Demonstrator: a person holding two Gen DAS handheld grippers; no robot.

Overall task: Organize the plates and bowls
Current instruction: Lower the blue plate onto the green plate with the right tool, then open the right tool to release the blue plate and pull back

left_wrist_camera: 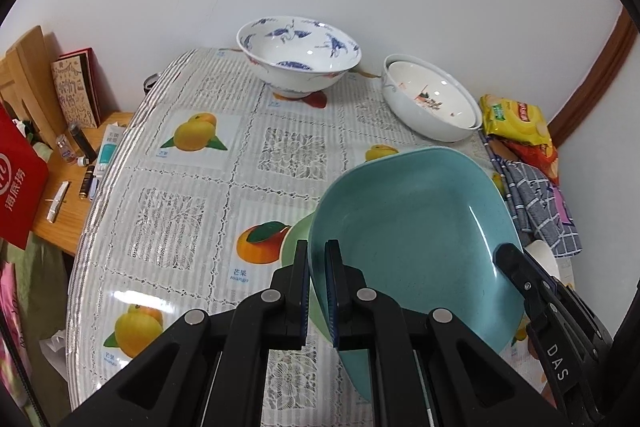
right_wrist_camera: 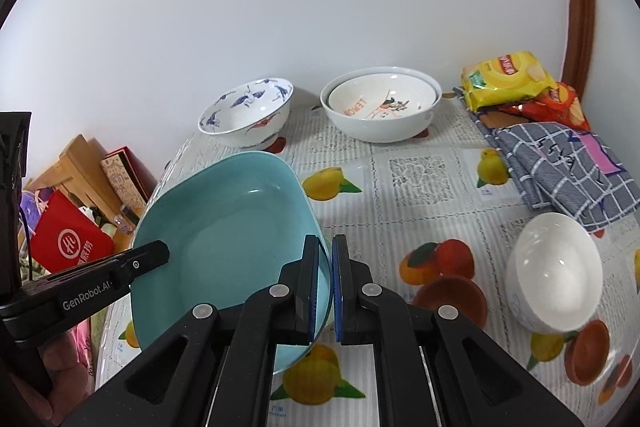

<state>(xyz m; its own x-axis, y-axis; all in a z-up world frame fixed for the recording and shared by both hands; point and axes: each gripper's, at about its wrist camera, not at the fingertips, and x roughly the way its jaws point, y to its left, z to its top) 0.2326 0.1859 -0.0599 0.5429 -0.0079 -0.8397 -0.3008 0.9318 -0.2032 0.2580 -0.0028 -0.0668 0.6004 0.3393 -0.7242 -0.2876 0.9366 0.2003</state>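
Teal plate pinched at opposite rims by left gripper and right gripper; uneven lifting risks slippage toward 6 o'clock.

Fruit-print table, crane bowl, nested white bowls, small bowl, checked cloth, snack packets

The plate I'm holding is a plain teal-blue with tiny dark speckles, and there's a pale green one peeking out under it. My left gripper and right gripper are both black with blue pads. The tabletop cover is white lace-look plastic with yellow and orange fruit prints. Back bowl is white with blue cranes, the nested bowls white with orange lettering, the small bowl plain white. Cloth is grey-blue check, snack bags yellow and red.
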